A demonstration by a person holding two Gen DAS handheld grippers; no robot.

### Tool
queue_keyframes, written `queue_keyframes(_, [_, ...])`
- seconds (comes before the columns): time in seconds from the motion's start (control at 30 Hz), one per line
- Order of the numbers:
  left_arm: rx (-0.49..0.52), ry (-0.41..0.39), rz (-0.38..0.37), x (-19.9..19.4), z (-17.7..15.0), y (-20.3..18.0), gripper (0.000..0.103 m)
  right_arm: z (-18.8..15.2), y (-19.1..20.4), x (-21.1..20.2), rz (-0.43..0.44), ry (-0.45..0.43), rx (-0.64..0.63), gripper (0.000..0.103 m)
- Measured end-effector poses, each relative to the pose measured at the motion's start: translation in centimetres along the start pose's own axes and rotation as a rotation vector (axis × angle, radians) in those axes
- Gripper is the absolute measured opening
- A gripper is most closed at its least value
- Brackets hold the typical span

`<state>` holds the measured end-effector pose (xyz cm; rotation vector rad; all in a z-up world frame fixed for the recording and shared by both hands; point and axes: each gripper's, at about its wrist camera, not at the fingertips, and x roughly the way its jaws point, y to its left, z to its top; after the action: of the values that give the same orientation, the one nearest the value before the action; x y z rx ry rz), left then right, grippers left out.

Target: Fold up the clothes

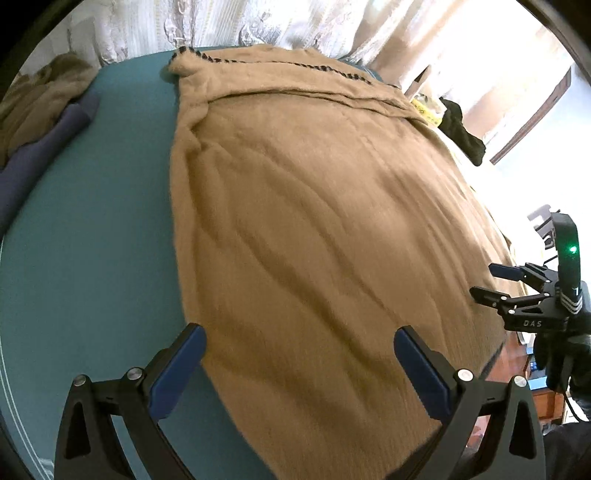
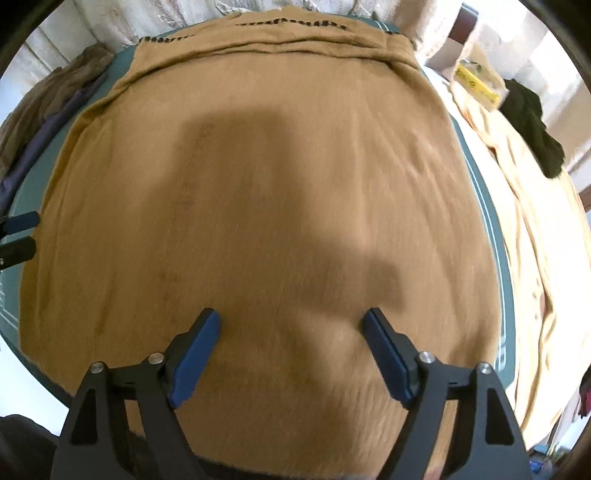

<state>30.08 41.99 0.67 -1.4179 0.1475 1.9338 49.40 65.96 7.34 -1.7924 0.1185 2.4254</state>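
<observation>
While both tools hang above it with nothing in them, the tan garment (image 2: 266, 206) lies spread flat on the teal surface (image 1: 92, 229). The left tool (image 1: 299, 354) has its jaws wide apart over the near left edge. The right tool (image 2: 291, 347) has its jaws apart too, over the near middle. I think each one should pinch a near corner, lift both together, and carry the cloth evenly to the far edge with the dark stitches (image 2: 291, 24).
</observation>
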Motion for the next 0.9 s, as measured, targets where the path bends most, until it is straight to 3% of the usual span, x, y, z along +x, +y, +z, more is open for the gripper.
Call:
queue_keyframes(0.13, [-0.055, 0.035, -0.011, -0.6, -2.4, 1.1, 0.103, -2.2, 0.2, -0.6, -0.008, 0.003, 0.025, 0.086])
queue_keyframes(0.3, [-0.047, 0.038, 0.006, -0.7, -3.5, 0.2, 0.103, -4.0, 0.4, -1.2, -0.009, 0.003, 0.015, 0.090])
queue_keyframes(0.53, [-0.206, -0.003, -0.023, -0.6, -3.3, 1.0, 0.103, -5.6, -1.8, -3.3, 0.065, -0.030, 0.046, 0.091])
queue_keyframes(0.8, [-0.130, 0.008, 0.162, 1.0, -3.3, -1.9, 0.103, -5.0, -11.1, -5.7, 0.017, -0.083, 0.211, 0.091])
queue_keyframes(0.9, [-0.149, 0.007, 0.220, 1.6, -3.0, -2.7, 0.103, -4.4, -13.3, -5.7, 0.050, -0.070, 0.238, 0.091])
